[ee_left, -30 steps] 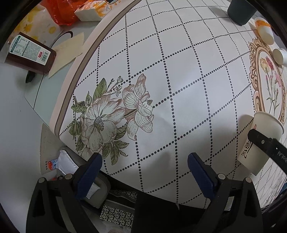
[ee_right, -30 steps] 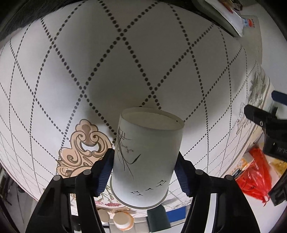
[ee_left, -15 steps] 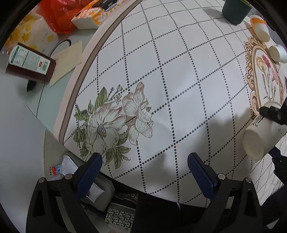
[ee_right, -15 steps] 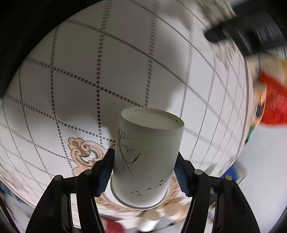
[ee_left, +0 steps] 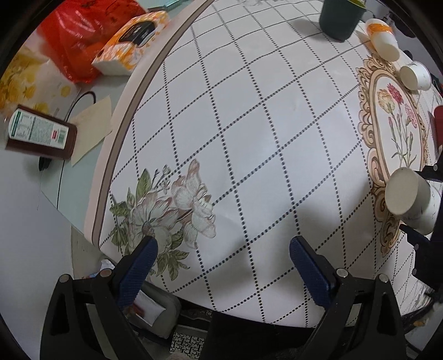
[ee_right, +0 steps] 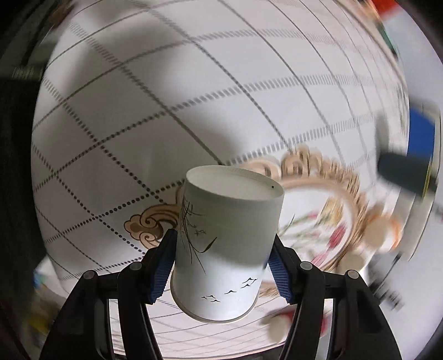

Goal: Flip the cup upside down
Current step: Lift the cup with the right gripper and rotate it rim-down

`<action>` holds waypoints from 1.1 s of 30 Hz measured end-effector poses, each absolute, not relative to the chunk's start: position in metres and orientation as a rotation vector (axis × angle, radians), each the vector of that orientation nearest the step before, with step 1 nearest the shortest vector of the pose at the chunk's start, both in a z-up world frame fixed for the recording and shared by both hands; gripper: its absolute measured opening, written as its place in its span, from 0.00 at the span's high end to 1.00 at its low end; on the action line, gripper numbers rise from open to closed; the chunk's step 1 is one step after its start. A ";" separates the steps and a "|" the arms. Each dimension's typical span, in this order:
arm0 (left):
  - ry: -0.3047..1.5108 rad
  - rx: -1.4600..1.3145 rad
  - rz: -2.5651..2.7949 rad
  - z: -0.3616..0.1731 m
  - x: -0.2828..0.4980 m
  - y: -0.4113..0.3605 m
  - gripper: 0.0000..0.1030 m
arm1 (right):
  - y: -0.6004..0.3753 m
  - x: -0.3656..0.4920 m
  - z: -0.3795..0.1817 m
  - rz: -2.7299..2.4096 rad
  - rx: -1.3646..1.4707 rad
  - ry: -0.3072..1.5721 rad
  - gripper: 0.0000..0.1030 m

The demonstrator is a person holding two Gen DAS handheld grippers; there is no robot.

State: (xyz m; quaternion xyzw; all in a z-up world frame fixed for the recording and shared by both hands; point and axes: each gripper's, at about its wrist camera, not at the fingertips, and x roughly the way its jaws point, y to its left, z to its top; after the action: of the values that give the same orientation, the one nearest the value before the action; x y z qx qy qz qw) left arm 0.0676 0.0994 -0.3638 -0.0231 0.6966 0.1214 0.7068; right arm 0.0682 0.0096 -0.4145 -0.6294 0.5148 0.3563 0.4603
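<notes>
We see the right claw (ee_right: 223,270) clamped on the paper cup (ee_right: 227,243), one blue pad pressing each side, its flat base pointing away from the claw above the counter (ee_right: 138,97). Our left claw (ee_left: 221,249) gapes wide, holding nothing.

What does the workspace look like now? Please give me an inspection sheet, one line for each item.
Surface: tablecloth with dotted grid and flower prints.
Job's things: paper cup off the table, flat base toward the left camera.
Clutter: dark green cup; two small cups; brown bottle, tissue box, red bag beside the cloth.
Grippers: right gripper shut on the paper cup; left gripper open, holding nothing.
Cables: thin black cable at the left edge.
Surroundings: right view blurred.
</notes>
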 end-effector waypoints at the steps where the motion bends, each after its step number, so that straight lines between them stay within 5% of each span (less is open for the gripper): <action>1: 1.546 -0.047 0.265 -0.364 0.069 0.098 0.05 | 0.004 0.071 -0.415 0.844 -1.502 1.317 0.37; 19: 1.552 -0.027 0.221 -0.369 0.082 0.085 0.05 | -0.070 0.135 -0.445 0.457 -0.658 2.012 0.36; 33: 1.557 -0.016 0.212 -0.371 0.084 0.084 0.05 | -0.103 0.187 -0.462 0.342 -0.481 2.096 0.28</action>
State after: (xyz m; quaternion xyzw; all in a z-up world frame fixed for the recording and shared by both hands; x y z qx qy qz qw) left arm 0.0839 0.0842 -0.3714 -0.0071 0.7008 0.0956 0.7069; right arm 0.1870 -0.1030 -0.4615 -0.1959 0.8527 0.1392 0.4638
